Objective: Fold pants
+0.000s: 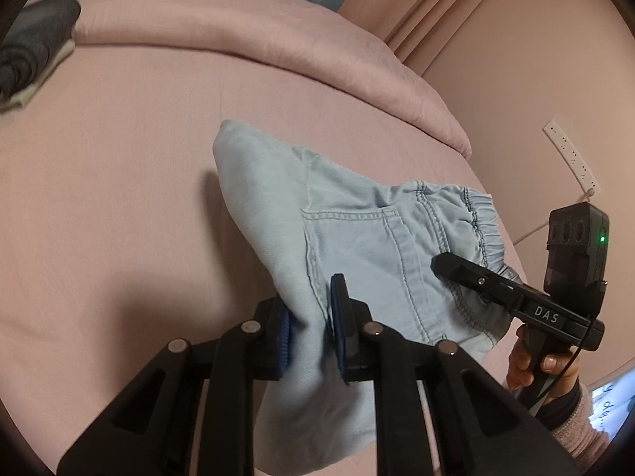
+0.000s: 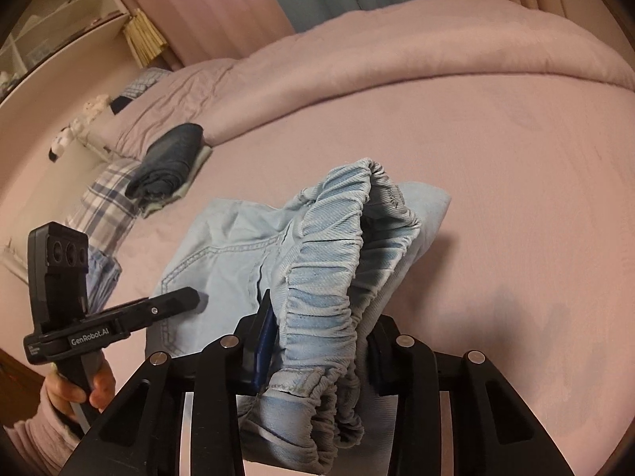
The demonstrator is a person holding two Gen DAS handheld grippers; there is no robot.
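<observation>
Light blue denim pants (image 1: 357, 246) are folded into a bundle and held just above the pink bed sheet (image 1: 119, 182). My left gripper (image 1: 311, 333) is shut on the folded edge near the back pocket. My right gripper (image 2: 317, 341) is shut on the gathered elastic waistband (image 2: 337, 261). Each gripper shows in the other's view: the right one (image 1: 516, 297) at the waistband side, the left one (image 2: 131, 317) at the pants' left edge. The pants (image 2: 238, 261) hang between both grippers.
A rolled pink duvet (image 1: 258, 39) lies along the far side of the bed. A folded stack of dark jeans (image 2: 170, 162) sits at the far left, next to a plaid pillow (image 2: 107, 198). A white power strip (image 1: 571, 154) hangs on the wall at right.
</observation>
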